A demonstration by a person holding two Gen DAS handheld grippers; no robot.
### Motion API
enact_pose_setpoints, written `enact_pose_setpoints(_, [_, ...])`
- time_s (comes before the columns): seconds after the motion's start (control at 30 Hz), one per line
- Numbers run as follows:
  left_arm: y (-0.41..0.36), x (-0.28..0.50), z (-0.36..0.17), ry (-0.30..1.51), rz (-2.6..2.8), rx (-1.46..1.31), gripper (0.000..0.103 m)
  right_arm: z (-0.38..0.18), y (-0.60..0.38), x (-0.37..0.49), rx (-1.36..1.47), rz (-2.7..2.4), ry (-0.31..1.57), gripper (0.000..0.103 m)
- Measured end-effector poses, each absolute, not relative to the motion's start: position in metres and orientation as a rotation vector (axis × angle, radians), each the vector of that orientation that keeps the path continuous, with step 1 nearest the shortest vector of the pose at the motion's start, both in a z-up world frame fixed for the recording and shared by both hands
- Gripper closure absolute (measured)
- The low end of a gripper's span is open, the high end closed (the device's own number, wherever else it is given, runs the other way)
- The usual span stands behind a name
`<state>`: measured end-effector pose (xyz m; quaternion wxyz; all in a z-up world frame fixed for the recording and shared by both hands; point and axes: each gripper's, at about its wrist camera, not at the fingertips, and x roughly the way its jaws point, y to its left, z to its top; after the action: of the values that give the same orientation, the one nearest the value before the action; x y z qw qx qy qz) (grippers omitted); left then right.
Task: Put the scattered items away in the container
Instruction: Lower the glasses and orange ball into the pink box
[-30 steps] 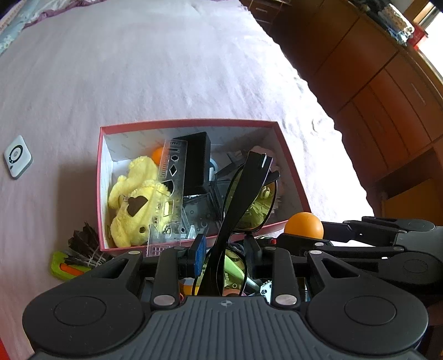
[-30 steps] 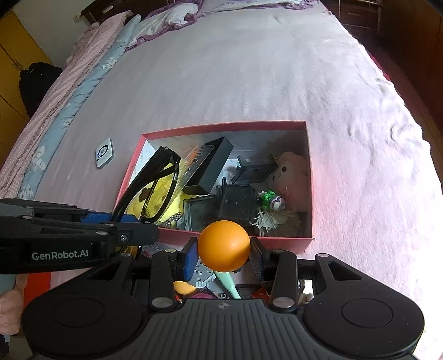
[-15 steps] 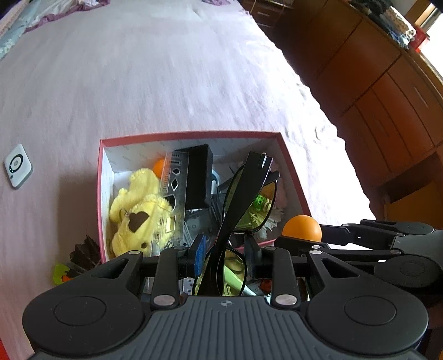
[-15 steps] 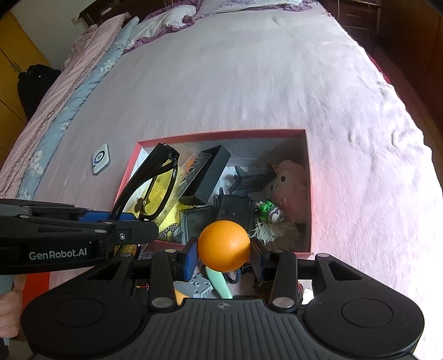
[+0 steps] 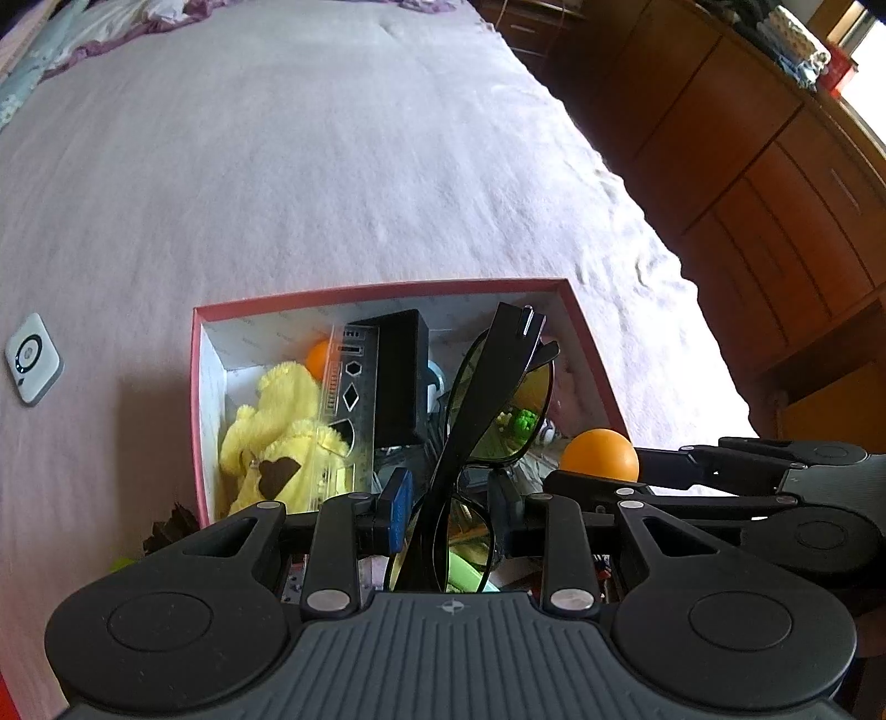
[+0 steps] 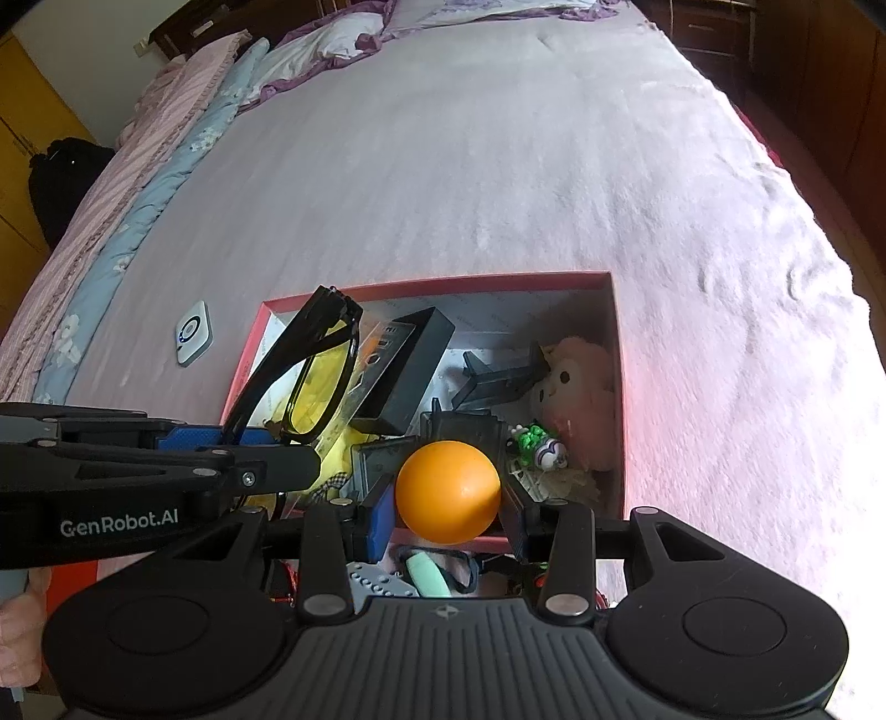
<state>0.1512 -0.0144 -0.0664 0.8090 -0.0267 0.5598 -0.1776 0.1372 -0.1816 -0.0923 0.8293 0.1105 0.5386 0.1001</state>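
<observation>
A red-rimmed box (image 5: 387, 289) lies open on the pale bedspread, filled with a yellow plush toy (image 5: 277, 421), a clear stencil ruler, a black case (image 5: 401, 376) and a pink plush (image 6: 578, 382). My left gripper (image 5: 448, 509) is shut on black-framed glasses with yellow lenses (image 5: 498, 399), which stick up over the box's near side. My right gripper (image 6: 447, 501) is shut on an orange ball (image 6: 447, 490) at the box's near rim. In the right wrist view the glasses (image 6: 310, 382) and the left gripper (image 6: 277, 448) are at the left.
A white square device (image 5: 32, 359) lies on the bed left of the box. Wooden cabinets (image 5: 747, 166) line the bed's right side. Pillows (image 6: 310, 50) lie at the far end. A mint-green item (image 6: 429, 576) and other small things lie under the grippers.
The box has slid a little lower in both views, and its near rim is now behind the grippers. Both grips are unchanged.
</observation>
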Motion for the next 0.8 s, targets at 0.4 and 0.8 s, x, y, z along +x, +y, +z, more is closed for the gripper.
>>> enact_pose_setpoints(0.4, [-0.015,0.169,-0.076,1.197,-0.358,-0.045,0.073,-0.105,-0.181,0.159,0.25,0.189,1.14,0.06])
enact_pose_setpoints(0.8, [-0.008,0.178,-0.078,1.186,-0.325,-0.021,0.073,-0.12,-0.185,0.168,0.244,0.164,1.152,0.06])
